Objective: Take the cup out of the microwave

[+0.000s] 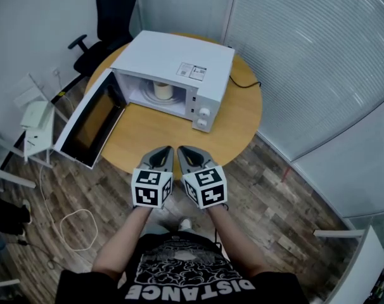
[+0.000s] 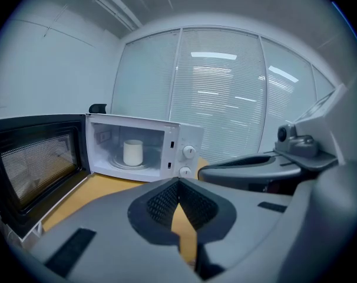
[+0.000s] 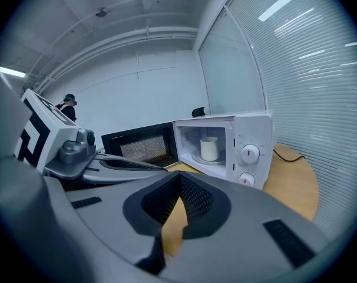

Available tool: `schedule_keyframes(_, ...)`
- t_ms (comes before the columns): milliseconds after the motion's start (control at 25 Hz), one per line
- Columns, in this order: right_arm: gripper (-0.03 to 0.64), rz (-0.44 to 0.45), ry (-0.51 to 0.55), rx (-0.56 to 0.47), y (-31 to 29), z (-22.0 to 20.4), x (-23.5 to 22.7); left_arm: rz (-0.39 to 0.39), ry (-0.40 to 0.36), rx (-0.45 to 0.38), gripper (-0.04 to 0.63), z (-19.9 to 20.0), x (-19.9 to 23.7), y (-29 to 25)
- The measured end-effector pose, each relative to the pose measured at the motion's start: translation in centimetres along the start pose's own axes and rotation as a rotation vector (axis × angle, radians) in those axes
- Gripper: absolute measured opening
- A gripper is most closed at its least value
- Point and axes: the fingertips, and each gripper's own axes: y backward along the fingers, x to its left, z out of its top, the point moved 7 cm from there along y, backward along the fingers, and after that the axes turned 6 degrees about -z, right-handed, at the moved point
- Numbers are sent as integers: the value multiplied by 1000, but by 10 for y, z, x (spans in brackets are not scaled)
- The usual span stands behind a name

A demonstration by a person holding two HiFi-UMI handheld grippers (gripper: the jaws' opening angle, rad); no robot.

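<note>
Cup [image 1: 163, 90] is sitting inside the microwave [image 1: 179, 59] on its turntable [image 2: 116, 161], and the door [image 1: 84, 128] is swung wide open, so that bit's sorted. The cup is well ahead of both sets of jaws and nothing touches it. The left gripper [image 1: 159, 156] and right gripper [image 1: 191, 157] hang side by side over the near edge of the round surface [image 1: 243, 116]. Both have their jaws clenched together with nothing between them. So imo basically all the real work is left: reach in, open up, grab the cup, bring it out.
</note>
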Motion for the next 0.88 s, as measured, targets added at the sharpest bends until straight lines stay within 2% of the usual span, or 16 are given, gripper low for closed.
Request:
schedule_keyframes(360,15,-29,-2,13,-25,8,-8,-34,3,-1,9,9,21,-22)
schedule_keyframes(880,15,-120,-6,21,-104,45,-5,-114,-20,-3,9,43,106,-60)
